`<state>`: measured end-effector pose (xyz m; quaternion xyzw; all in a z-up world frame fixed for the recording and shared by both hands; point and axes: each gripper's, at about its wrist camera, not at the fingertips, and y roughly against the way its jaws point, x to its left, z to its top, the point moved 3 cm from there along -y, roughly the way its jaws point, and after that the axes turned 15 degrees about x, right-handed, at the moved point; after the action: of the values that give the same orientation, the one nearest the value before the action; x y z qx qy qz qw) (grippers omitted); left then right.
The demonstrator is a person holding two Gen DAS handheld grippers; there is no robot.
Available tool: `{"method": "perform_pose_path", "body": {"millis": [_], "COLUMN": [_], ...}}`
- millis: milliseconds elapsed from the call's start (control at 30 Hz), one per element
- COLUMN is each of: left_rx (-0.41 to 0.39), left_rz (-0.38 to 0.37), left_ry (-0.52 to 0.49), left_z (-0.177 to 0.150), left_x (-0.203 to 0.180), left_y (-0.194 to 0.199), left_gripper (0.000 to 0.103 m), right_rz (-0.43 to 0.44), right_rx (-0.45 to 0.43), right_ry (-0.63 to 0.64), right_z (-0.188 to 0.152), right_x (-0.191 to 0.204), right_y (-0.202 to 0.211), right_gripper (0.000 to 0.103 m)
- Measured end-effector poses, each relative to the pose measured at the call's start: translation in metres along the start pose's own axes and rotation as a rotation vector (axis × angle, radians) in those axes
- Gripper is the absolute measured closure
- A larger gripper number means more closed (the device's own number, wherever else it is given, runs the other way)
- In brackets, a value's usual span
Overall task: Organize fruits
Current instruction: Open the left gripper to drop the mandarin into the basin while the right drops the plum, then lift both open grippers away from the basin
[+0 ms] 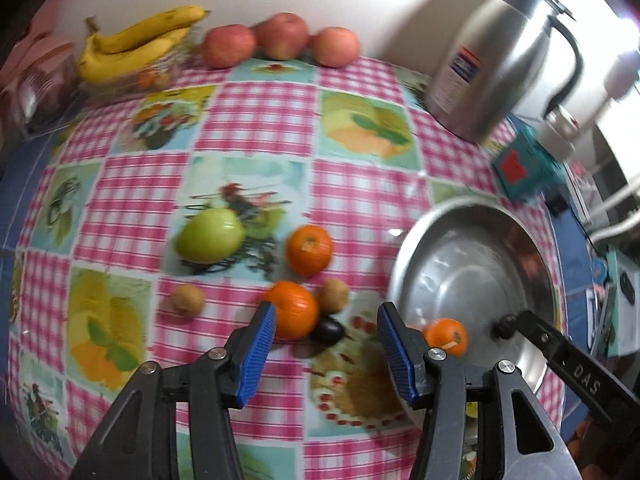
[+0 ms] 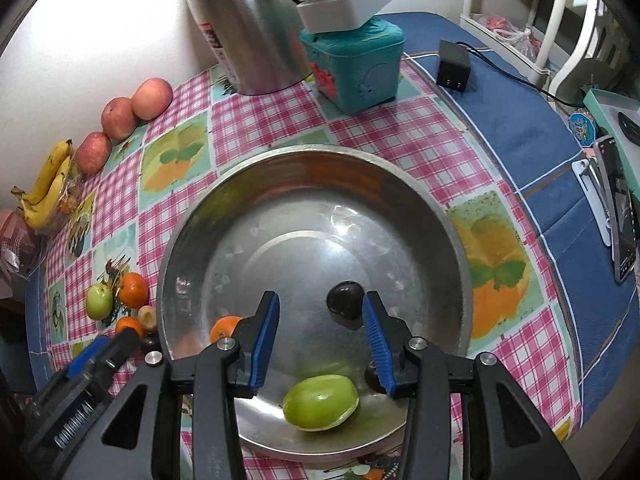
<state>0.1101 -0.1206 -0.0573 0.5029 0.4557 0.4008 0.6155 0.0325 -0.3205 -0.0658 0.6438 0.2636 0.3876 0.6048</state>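
My left gripper (image 1: 326,312) hangs open above the checked tablecloth with nothing between its blue pads. Under it lie an orange (image 1: 294,310), a dark plum (image 1: 327,330) and a small brown fruit (image 1: 332,295). Farther off sit a second orange (image 1: 310,249), a green apple (image 1: 210,240) and another brown fruit (image 1: 186,299). My right gripper (image 2: 320,300) is open over the metal bowl (image 2: 320,236), gripping nothing. In the bowl lie a green apple (image 2: 320,402), a dark plum (image 2: 345,300) and an orange (image 2: 224,328). The left gripper (image 2: 96,364) shows beside the bowl's left rim.
Bananas (image 1: 136,44) and three red apples (image 1: 280,36) line the back wall. A steel jug (image 1: 496,64) and a teal box (image 2: 356,72) stand behind the bowl. A black adapter (image 2: 452,66) with its cord and a phone (image 2: 620,216) lie on the blue cloth at right.
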Motion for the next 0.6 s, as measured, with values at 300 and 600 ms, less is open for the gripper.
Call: {"method": "perform_pose_path", "body": {"millis": [300, 600], "left_rx": [-0.019, -0.013], "left_rz": [-0.007, -0.012], "left_ry": [0.105, 0.11], "left_z": [0.005, 0.004], "left_x": [0.037, 0.041], "left_y": [0.011, 0.012], "left_gripper": [0.046, 0.046], "right_rz": [0.014, 0.012], "right_rx": [-0.011, -0.016], "right_ry": [0.079, 0.107], "right_z": [-0.007, -0.01], "right_x": [0.025, 0.034], "right_y": [0.005, 0.007], "right_gripper": [0.059, 0.059]}}
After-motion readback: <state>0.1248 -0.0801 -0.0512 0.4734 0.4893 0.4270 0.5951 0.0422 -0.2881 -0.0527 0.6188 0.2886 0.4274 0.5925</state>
